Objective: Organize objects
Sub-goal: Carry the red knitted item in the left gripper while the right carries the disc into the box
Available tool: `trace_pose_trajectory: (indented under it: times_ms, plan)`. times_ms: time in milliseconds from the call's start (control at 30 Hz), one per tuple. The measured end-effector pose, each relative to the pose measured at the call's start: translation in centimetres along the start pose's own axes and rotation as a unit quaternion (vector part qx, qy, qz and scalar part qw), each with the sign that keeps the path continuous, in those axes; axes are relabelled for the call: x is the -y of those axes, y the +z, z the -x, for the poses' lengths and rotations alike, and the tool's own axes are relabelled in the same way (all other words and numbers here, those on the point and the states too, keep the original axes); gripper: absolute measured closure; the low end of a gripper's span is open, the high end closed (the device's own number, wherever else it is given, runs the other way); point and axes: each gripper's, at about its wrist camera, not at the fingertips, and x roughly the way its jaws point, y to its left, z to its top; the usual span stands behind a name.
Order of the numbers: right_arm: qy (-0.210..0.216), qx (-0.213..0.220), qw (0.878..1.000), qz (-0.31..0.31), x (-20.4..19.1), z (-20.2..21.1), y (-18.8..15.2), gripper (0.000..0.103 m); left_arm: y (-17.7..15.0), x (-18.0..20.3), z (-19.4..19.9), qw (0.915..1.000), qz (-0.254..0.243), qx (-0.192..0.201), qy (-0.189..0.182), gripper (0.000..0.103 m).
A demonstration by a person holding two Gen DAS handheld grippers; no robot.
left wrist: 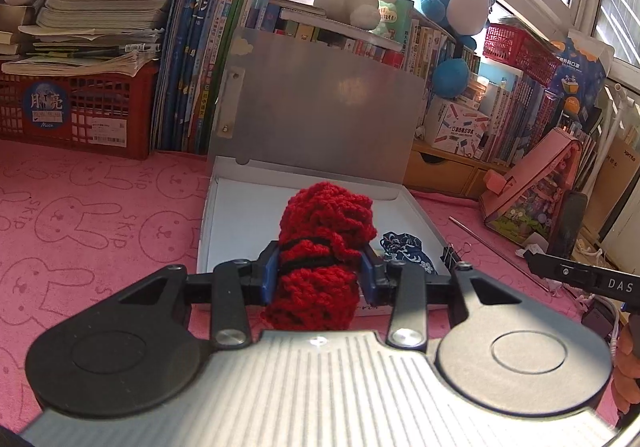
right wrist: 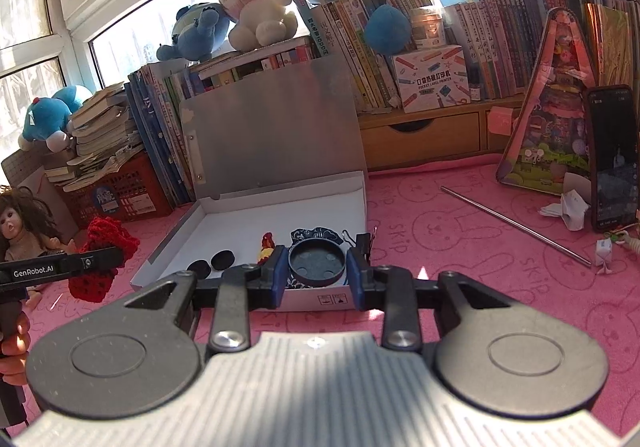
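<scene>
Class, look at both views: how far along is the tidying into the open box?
Done: two black discs, a small toy and a blue cloth lie in the box. In hand: the left gripper holds red knitting; the right gripper holds a round lid. Left: a metal rod on the table.

We see our right tool [right wrist: 316, 274] clamping a round black lid [right wrist: 317, 262] over the open white box [right wrist: 224, 221]; our left tool [right wrist: 86, 261] grips red knitwear [right wrist: 110, 237] beside it.

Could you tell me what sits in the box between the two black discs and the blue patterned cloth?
A small red and yellow figure, seen in the right wrist view.
</scene>
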Motion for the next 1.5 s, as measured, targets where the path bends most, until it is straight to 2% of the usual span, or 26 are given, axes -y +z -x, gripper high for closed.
trace_pose_trajectory:
  times_ms: [300, 700, 1133, 1267, 1500]
  plan:
    - [0.001, -0.034, 0.999, -0.011, 0.2, -4.3, 1.4, 0.067, 1.3, -0.3, -3.6, 0.9996, 0.004, -0.025, 0.012, 0.058]
    - [0.017, -0.078, 0.995, -0.057, 1.1, -10.0, 2.6, 0.067, 2.6, -0.8, -8.3, 0.9985, 0.011, -0.042, 0.034, 0.058]
    - [0.035, -0.1, 0.987, -0.12, 1.9, -15.9, 4.6, 0.067, 4.8, -1.4, -14.0, 0.9962, 0.013, -0.064, 0.057, 0.058]
    - [0.013, -0.109, 0.989, -0.1, 1.3, -17.8, 5.0, 0.067, 4.9, -1.5, -15.8, 0.9942, 0.01, -0.081, 0.07, 0.058]
    - [-0.027, -0.115, 0.99, -0.07, 0.9, -19.9, 4.9, 0.067, 4.7, -1.8, -17.2, 0.9925, 0.009, -0.087, 0.086, 0.057]
